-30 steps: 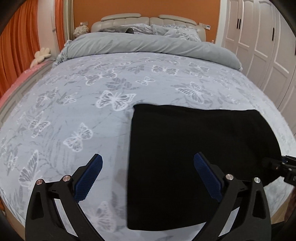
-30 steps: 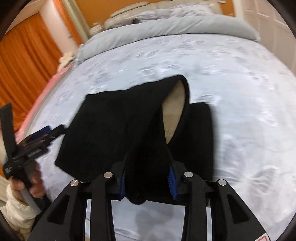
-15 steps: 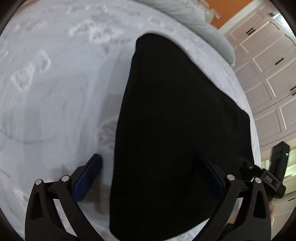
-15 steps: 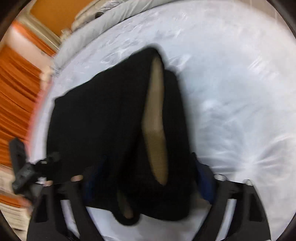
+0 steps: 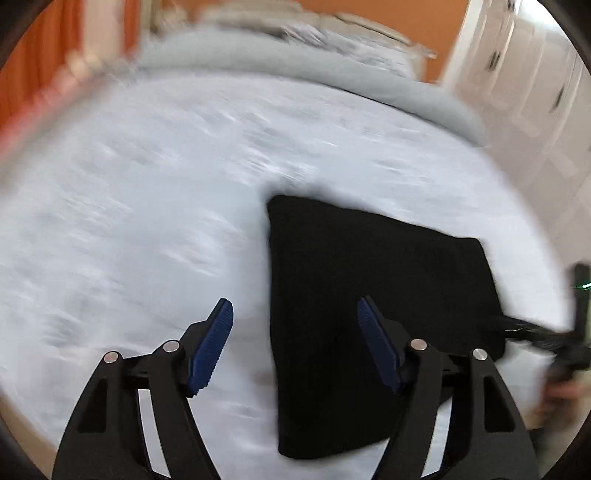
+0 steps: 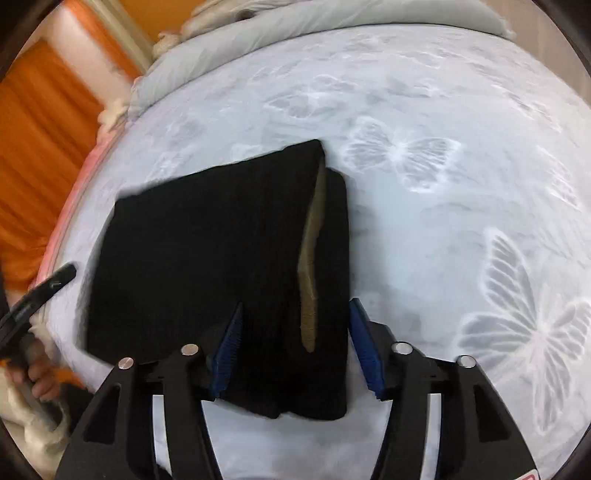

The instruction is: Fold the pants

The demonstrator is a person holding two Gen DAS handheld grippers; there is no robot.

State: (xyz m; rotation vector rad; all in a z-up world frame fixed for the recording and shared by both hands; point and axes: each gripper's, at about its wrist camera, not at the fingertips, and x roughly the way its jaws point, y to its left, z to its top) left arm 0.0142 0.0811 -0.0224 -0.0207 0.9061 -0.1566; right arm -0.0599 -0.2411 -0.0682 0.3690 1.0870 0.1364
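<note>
The black pants [image 5: 369,295] lie folded into a flat rectangle on the butterfly-print sheet [image 5: 147,221]. My left gripper [image 5: 299,343] hovers over their left edge, jaws closing; its blue pads do not touch the cloth. In the right wrist view the pants [image 6: 207,258] show a strip of tan lining [image 6: 310,273] along the top fold. My right gripper [image 6: 295,349] straddles that folded end, jaws closing, with the cloth lying between the pads and not pinched. The left view is blurred.
A grey duvet [image 6: 258,33] and pillows lie at the head of the bed. Orange curtains [image 6: 44,147] hang on the left; white wardrobe doors [image 5: 535,92] stand on the right. A hand [image 6: 37,376] holds the other gripper at the bed's near edge.
My right gripper has let go of the lifted fold, and it now lies flat on the pants. My left gripper's jaws have narrowed and its view has swung over the pants' left edge.
</note>
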